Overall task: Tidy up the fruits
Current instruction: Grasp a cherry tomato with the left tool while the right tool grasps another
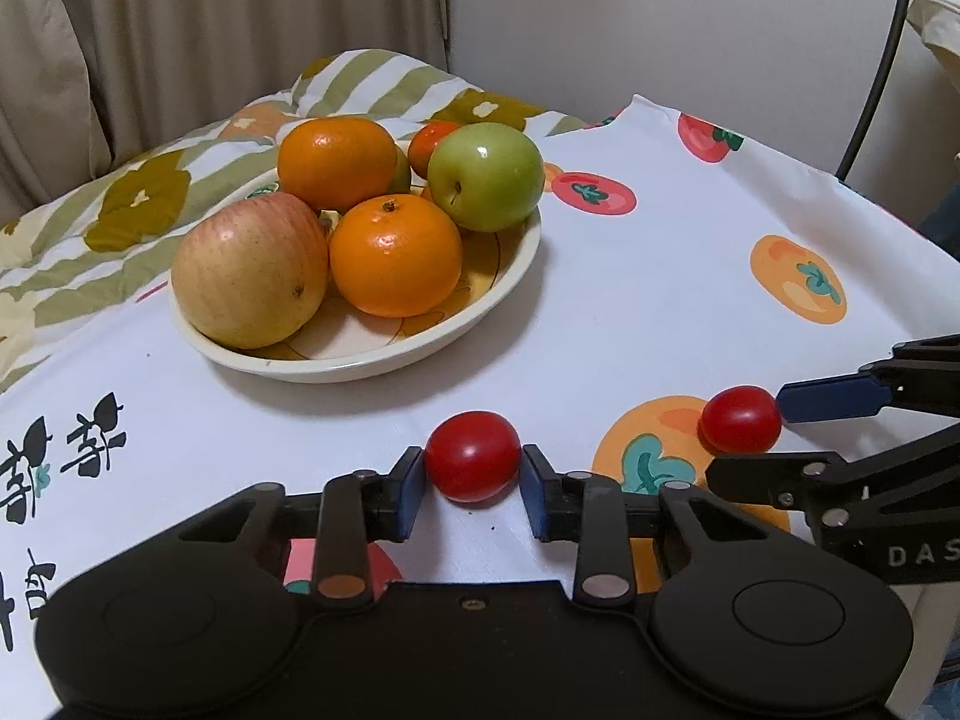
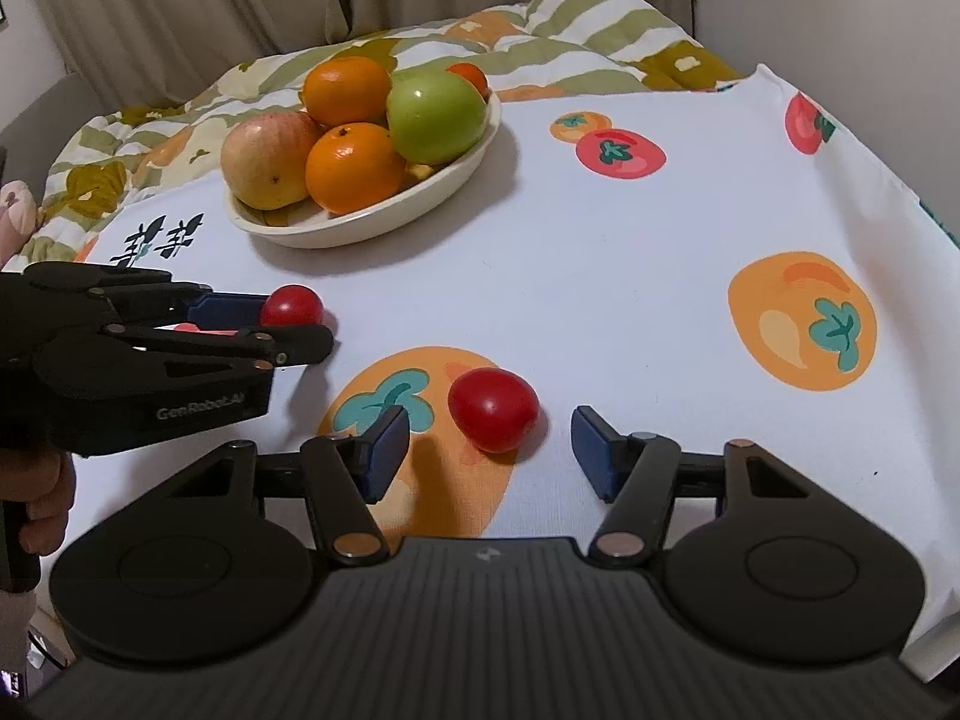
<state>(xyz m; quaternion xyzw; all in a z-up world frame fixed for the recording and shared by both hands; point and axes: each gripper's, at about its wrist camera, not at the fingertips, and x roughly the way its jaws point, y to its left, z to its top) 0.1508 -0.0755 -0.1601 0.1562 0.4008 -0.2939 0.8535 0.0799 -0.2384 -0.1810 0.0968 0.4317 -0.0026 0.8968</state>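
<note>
Two red cherry tomatoes lie on the white fruit-print tablecloth (image 1: 600,300). My left gripper (image 1: 474,474) is shut on one tomato (image 1: 472,456), both blue pads pressing its sides; in the right wrist view this gripper (image 2: 297,324) and its tomato (image 2: 292,306) sit at the left. My right gripper (image 2: 487,435) is open, and the other tomato (image 2: 493,409) lies between its pads with a gap on each side; it also shows as gripper (image 1: 747,438) and tomato (image 1: 741,427). Behind them, a cream bowl (image 1: 360,366) (image 2: 336,234) holds two oranges, a red-yellow apple (image 1: 249,270), a green apple (image 1: 486,177) and a small orange-red fruit.
A striped floral quilt (image 1: 150,198) lies bunched behind the bowl, with curtains beyond it. The tablecloth drops off at the right edge (image 2: 924,204). A person's hand (image 2: 42,510) grips the left gripper's handle. A dark metal tube (image 1: 870,90) stands at far right.
</note>
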